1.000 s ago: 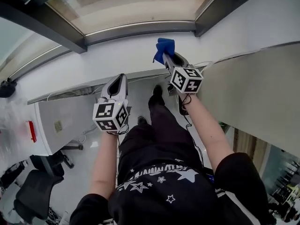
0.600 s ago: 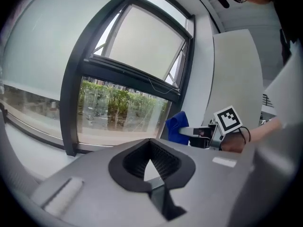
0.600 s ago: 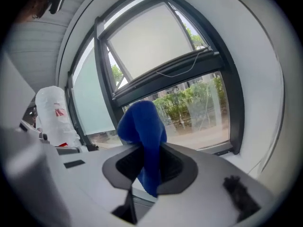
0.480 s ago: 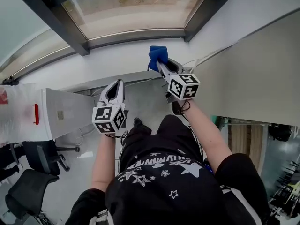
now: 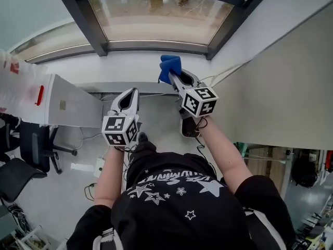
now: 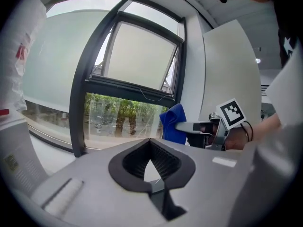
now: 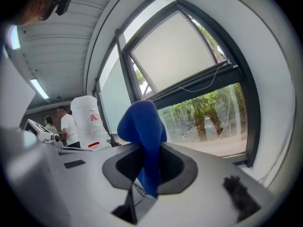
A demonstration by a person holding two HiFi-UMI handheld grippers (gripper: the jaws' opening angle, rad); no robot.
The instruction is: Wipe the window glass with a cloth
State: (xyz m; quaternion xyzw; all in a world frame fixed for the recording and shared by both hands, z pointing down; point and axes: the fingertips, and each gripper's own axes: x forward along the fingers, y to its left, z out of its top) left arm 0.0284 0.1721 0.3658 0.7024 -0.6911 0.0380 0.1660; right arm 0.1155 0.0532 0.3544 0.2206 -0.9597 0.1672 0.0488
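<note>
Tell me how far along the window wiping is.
Done: the blue cloth is picked up, clamped in the right gripper. In hand: it is held up over the sill, short of the window glass by the look of it. Left: the wiping itself. The left gripper is shut and empty.

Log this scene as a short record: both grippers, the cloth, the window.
left gripper: shut, empty
right gripper: shut on cloth, pointed at window
cloth: blue, bunched, apparently not yet on the glass
window: dark frame, trees beyond
</note>
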